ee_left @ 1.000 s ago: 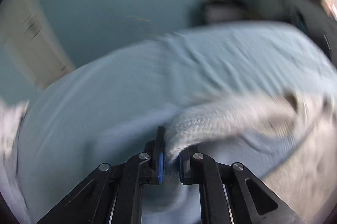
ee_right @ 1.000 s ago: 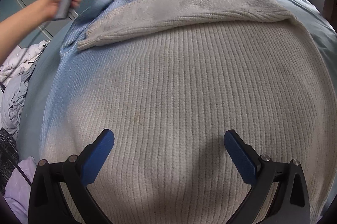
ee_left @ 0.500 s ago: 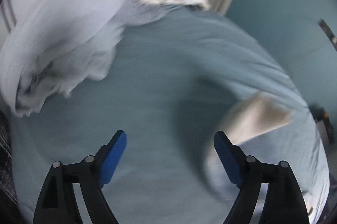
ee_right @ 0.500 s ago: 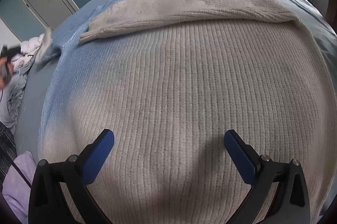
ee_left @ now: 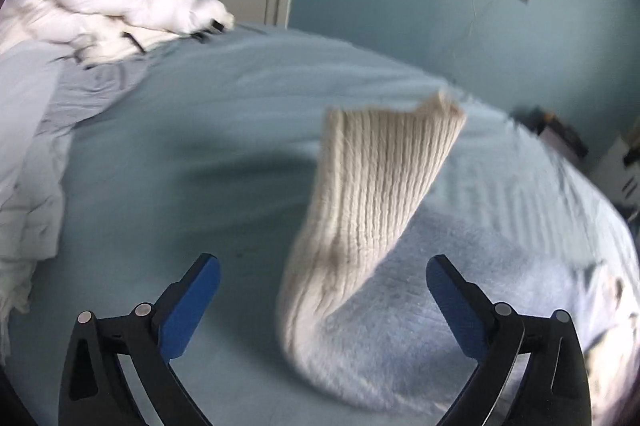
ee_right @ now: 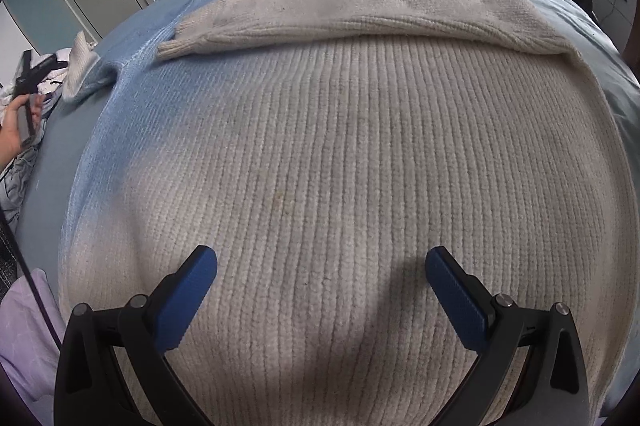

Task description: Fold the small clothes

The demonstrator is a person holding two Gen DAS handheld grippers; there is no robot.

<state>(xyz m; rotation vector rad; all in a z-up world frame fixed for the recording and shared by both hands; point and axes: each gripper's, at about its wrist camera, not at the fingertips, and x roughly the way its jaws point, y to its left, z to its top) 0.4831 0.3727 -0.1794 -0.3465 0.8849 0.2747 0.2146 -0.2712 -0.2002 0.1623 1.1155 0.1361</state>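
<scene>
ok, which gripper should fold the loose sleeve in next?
Left, probably. The left gripper is open right at the loose sleeve, its jaws having just opened. The right gripper hovers open over the sweater's body.

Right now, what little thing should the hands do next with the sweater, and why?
Probably close the left gripper on the loose sleeve and fold it across the sweater. Its jaws have just been opening, the sleeve lies free between them, and the other sleeve is already folded over.
</scene>
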